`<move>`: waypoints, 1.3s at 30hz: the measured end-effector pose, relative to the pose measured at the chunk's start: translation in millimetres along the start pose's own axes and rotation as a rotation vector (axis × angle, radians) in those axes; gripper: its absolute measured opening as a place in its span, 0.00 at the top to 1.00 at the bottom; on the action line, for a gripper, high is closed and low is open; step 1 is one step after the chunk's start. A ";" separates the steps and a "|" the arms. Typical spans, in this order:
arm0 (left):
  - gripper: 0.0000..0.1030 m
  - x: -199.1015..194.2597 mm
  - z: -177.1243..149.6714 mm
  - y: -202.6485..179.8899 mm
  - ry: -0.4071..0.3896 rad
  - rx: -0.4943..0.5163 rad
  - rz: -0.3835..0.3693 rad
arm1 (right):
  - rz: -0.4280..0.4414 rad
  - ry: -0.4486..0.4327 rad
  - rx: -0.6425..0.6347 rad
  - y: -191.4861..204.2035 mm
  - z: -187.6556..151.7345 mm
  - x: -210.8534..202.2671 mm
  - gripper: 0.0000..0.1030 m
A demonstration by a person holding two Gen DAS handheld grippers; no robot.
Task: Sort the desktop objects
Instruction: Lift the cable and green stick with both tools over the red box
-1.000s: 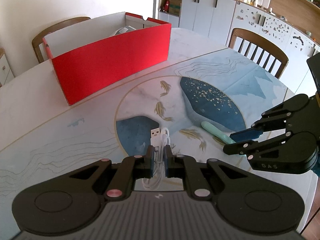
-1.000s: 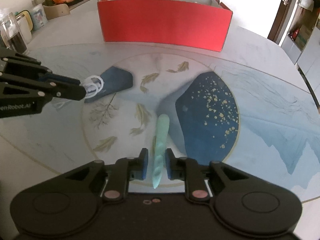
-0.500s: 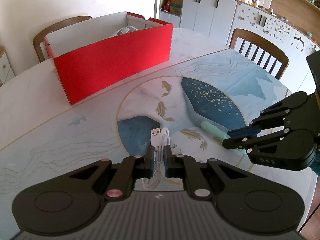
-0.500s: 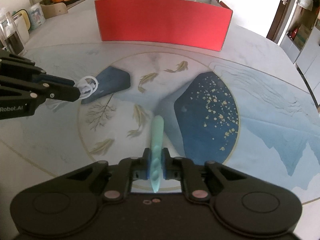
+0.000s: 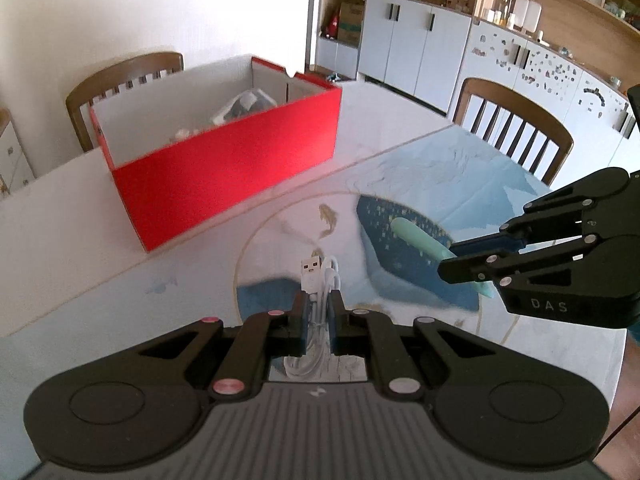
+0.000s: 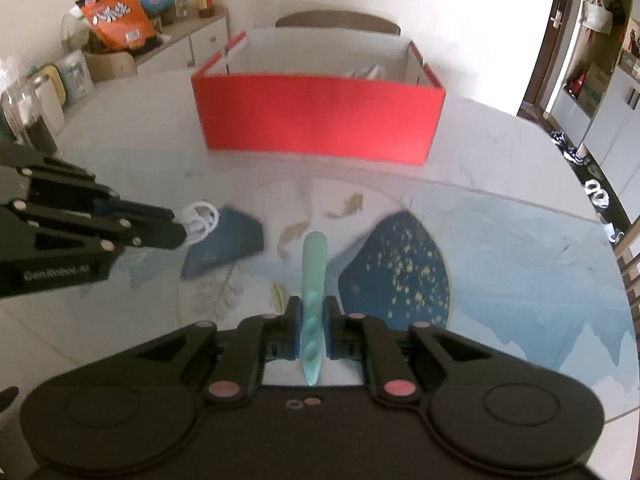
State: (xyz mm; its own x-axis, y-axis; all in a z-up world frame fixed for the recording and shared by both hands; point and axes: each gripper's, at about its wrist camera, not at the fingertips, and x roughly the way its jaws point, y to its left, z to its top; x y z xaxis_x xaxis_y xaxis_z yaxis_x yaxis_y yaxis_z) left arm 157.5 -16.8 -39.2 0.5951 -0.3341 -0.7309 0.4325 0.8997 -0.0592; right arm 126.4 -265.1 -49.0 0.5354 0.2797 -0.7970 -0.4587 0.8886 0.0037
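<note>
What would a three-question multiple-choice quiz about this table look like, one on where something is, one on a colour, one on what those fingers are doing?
1. Where is the box from the held things?
A. Beyond them on the table
B. Under the table
C. On a chair

2. What colour is the box outside?
A. Green
B. Red
C. Black

3. What does the left gripper hold?
A. Nothing
B. A spoon
C. A coiled white cable

Answers: 1 A, it stands farther back in both views. 2 B, its front wall is red. 3 C, the fingers are shut on the cable, while the right gripper clamps a mint-green stick.
</note>
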 end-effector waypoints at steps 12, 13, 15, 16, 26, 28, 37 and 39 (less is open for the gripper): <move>0.92 -13.8 49.5 9.0 -0.080 -0.006 0.029 | -0.007 -0.073 -0.012 -12.0 48.0 -24.6 0.90; 0.92 -13.4 52.8 10.9 -0.078 -0.012 0.030 | -0.008 -0.079 -0.011 -14.0 52.1 -25.5 0.90; 0.92 -11.3 61.1 14.7 -0.071 -0.028 0.031 | -0.014 -0.093 -0.009 -18.0 61.4 -27.4 0.90; 0.92 -10.5 65.4 16.5 -0.069 -0.035 0.032 | -0.013 -0.099 -0.006 -20.2 66.0 -27.8 0.90; 0.92 -5.9 106.7 33.7 -0.087 -0.052 0.068 | 0.008 -0.130 -0.018 -33.3 103.5 -25.6 0.90; 0.92 -4.9 115.7 37.1 -0.092 -0.056 0.077 | 0.012 -0.136 -0.020 -36.2 113.0 -23.5 0.90; 0.92 9.9 147.4 55.5 -0.094 -0.087 0.117 | 0.031 -0.161 -0.028 -49.8 144.0 -9.0 0.90; 0.92 15.0 151.8 60.7 -0.087 -0.100 0.126 | 0.038 -0.164 -0.030 -52.5 150.6 -5.3 0.90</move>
State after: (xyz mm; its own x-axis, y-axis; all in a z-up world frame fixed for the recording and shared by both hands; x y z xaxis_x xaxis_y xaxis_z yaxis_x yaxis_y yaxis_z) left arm 295.5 -9.8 49.5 0.6988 -0.2360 -0.6752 0.2835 0.9581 -0.0415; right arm 254.4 -258.5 46.0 0.6247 0.3706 -0.6873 -0.5002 0.8658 0.0122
